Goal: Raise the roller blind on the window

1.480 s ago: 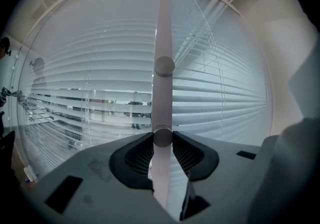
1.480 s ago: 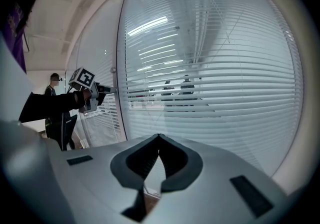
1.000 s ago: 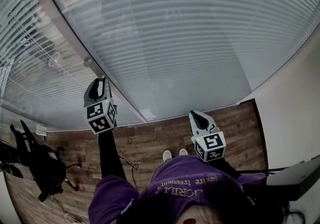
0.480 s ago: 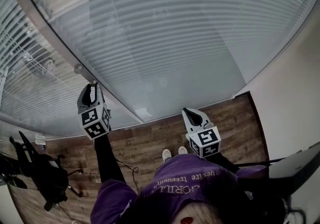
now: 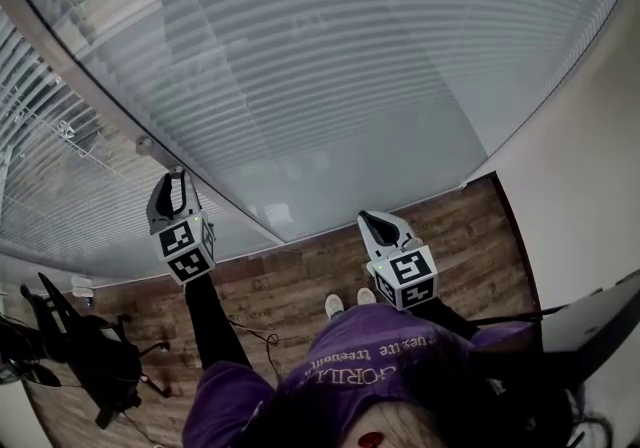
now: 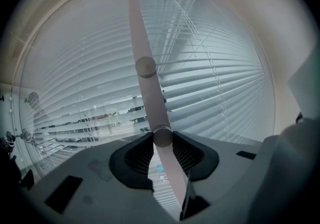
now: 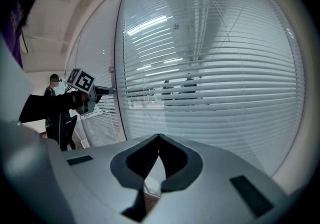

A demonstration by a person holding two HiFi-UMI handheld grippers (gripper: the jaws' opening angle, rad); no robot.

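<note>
A slatted blind [image 5: 330,66] hangs behind the glass and covers the whole pane. A pale frame post [image 6: 145,103] runs up the window and carries two round knobs. My left gripper [image 6: 162,141] is shut on the lower knob [image 6: 162,136], which fills the gap between its fingertips. The upper knob [image 6: 146,67] stands free above it. In the head view the left gripper [image 5: 172,181] touches the post just below that upper knob [image 5: 145,146]. My right gripper [image 5: 372,224] hangs lower to the right, shut and empty, tips together [image 7: 159,138], short of the glass.
A dark office chair [image 5: 90,356] stands on the wood floor [image 5: 280,276] at the lower left, with a cable beside it. A white wall [image 5: 580,186] bounds the window on the right. A dark desk edge [image 5: 590,326] juts in at the lower right.
The head view has swung, so both grippers now sit a little further left in the picture. The left gripper has rolled slightly about the knob. The blind looks the same.
</note>
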